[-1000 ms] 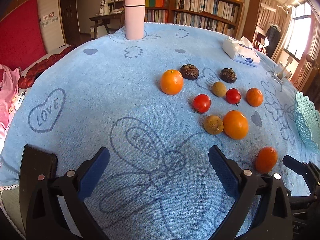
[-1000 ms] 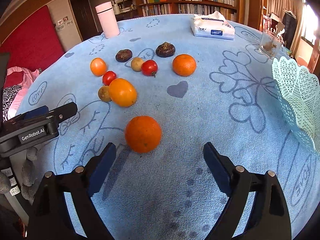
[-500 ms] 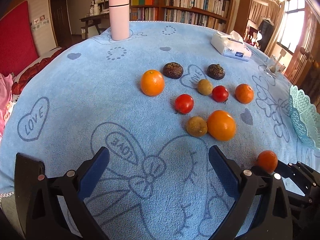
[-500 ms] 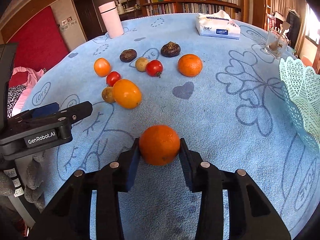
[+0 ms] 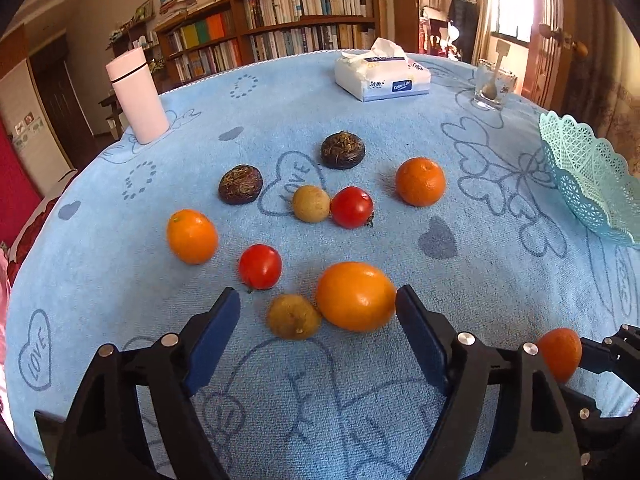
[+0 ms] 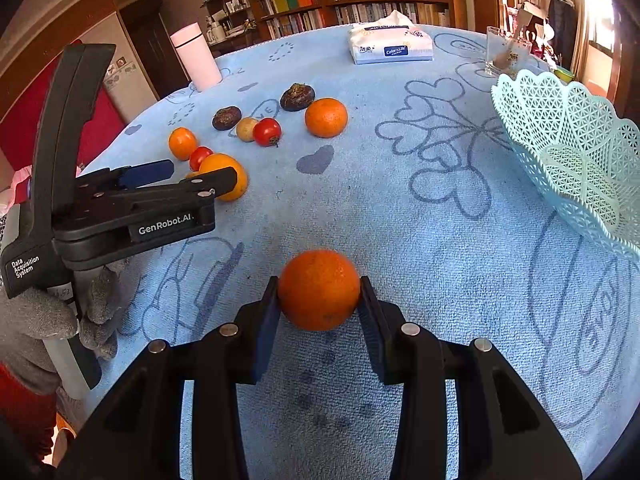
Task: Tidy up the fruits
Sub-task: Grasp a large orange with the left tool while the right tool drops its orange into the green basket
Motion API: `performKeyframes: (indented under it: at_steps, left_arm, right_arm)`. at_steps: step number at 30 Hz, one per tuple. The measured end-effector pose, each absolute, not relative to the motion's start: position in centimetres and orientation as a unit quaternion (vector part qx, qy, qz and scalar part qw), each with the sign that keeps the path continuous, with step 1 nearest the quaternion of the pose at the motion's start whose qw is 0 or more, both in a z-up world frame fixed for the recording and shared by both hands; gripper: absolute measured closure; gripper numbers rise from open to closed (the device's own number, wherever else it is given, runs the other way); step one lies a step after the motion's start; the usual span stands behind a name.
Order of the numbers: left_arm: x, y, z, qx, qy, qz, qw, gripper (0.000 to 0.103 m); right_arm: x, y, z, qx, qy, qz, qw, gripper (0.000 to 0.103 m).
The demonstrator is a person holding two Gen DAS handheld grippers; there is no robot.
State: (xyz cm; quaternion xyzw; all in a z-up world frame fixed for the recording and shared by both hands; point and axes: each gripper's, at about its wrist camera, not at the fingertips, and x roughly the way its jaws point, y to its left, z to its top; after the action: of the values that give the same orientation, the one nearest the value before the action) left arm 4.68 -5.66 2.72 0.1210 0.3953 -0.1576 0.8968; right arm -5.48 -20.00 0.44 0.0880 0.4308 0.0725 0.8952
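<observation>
My right gripper (image 6: 319,306) is shut on an orange (image 6: 319,289) and holds it just above the blue cloth; the orange also shows in the left wrist view (image 5: 559,354). My left gripper (image 5: 318,322) is open, its fingers on either side of a large orange (image 5: 355,296) and a brown longan (image 5: 293,317). Beyond them lie two tomatoes (image 5: 260,266) (image 5: 352,207), another longan (image 5: 311,203), two more oranges (image 5: 192,236) (image 5: 420,181) and two dark water chestnuts (image 5: 241,184) (image 5: 343,150). The mint lace basket (image 6: 576,152) stands at the right.
A pink tumbler (image 5: 138,96) stands at the back left, a tissue pack (image 5: 382,76) at the back middle and a glass (image 5: 490,85) at the back right. The left gripper (image 6: 128,200) and a gloved hand show in the right wrist view.
My right gripper closed on the orange and lifted it slightly. My left gripper moved forward and right until its open fingers flank the large orange and longan.
</observation>
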Motion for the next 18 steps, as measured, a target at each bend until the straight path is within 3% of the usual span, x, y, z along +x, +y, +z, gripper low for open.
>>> performKeyframes:
  at_steps: [3, 10, 15, 18]
  left_arm:
    - [5.2, -6.5, 2.6, 0.130, 0.397, -0.183, 0.890, 0.037]
    - [5.9, -7.6, 1.9, 0.161, 0.395, -0.176, 0.887, 0.045]
    - [6.3, -7.5, 2.3, 0.152, 0.395, -0.196, 0.885, 0.059]
    - [6.4, -7.1, 2.6, 0.135, 0.401, -0.203, 0.883, 0.060]
  right_arm:
    - [-5.7, -20.5, 0.5, 0.093, 0.429, 0.071, 0.896, 0.064]
    - [-6.3, -21.5, 0.9, 0.103, 0.421, 0.065, 0.899, 0.064]
    - [-6.6, -21.8, 1.1, 0.110, 0.417, 0.063, 0.900, 0.064]
    - [-6.9, -22.0, 1.4, 0.112, 0.411, 0.062, 0.902, 0.064]
